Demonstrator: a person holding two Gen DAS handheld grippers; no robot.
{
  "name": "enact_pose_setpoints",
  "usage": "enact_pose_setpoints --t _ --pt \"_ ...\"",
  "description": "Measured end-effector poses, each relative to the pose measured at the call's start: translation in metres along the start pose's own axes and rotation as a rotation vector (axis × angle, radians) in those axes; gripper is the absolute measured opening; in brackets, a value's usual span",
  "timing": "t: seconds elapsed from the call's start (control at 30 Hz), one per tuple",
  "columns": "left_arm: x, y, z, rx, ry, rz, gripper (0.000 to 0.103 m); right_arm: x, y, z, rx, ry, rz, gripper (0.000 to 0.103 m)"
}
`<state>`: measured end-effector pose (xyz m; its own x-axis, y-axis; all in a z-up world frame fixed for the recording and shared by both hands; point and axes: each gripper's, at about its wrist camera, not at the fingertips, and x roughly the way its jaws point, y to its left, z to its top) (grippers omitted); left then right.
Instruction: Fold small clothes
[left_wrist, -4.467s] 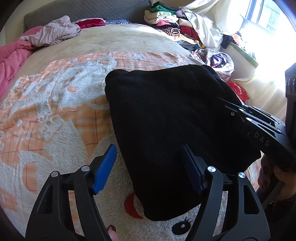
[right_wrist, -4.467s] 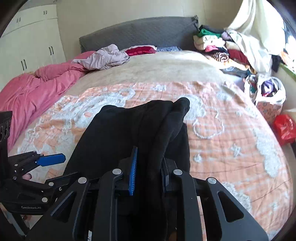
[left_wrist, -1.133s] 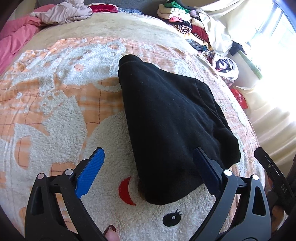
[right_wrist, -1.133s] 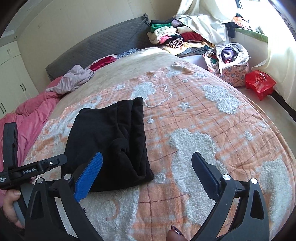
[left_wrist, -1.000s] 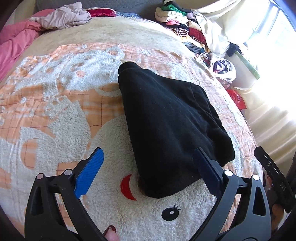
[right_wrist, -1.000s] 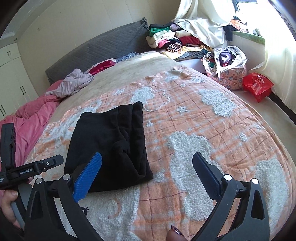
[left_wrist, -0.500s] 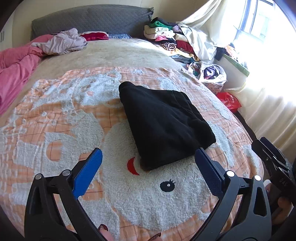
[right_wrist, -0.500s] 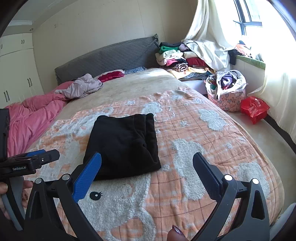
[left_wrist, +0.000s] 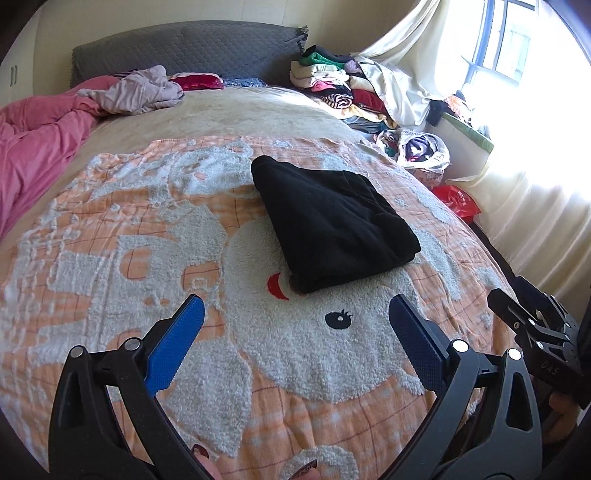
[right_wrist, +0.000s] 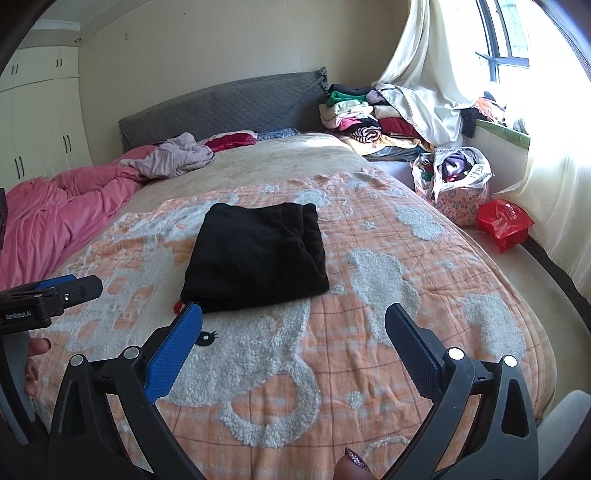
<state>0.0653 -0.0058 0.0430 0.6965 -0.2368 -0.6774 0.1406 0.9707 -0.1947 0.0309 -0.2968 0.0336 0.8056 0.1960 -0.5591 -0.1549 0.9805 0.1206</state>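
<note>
Left tongs (left_wrist: 295, 325) at the bottom of the left wrist view: two blue-padded fingers spread wide, nothing between them, hovering over the bedspread. Right tongs (right_wrist: 293, 326) at the bottom of the right wrist view: likewise spread wide and empty; the same right tongs show as a dark mechanism at the lower right edge of the left view, and the left tongs at the left edge of the right view. Bedspread (right_wrist: 388, 280): one, orange check with fluffy white cartoon shapes, a black eye and a red mark stitched in. Black garment (right_wrist: 258, 254): one, centre of frame in both views, lying flat on the bedspread well apart from both tongs. It is folded into a compact, roughly rectangular bundle; thick fleecy fabric, layered edges visible along its right side in the right view, near corner slightly rounded and covering part of the red mark. Pink duvet (right_wrist: 55, 218): one, bunched at the left of frame. Mauve garment (right_wrist: 173, 155): one, crumpled, upper left of centre by the grey headboard (right_wrist: 221, 107). Pile of folded clothes (right_wrist: 354, 118): one stack, upper right. Floral bag (right_wrist: 454, 184) of clothes: one, right of the bed. Red plastic bag (right_wrist: 504, 221): one, beside it on the floor.
</note>
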Motion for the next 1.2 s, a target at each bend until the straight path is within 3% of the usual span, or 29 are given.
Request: enact_pose_setpoints --t 0.57,1.2 --pt "0.019 0.023 -0.054 -0.038 0.060 0.052 0.094 0.030 0.017 -0.047 -0.056 0.128 -0.015 0.099" --pt "0.022 0.015 -0.058 -0.044 0.076 0.070 0.094 0.041 0.021 -0.054 -0.037 0.147 0.007 0.099"
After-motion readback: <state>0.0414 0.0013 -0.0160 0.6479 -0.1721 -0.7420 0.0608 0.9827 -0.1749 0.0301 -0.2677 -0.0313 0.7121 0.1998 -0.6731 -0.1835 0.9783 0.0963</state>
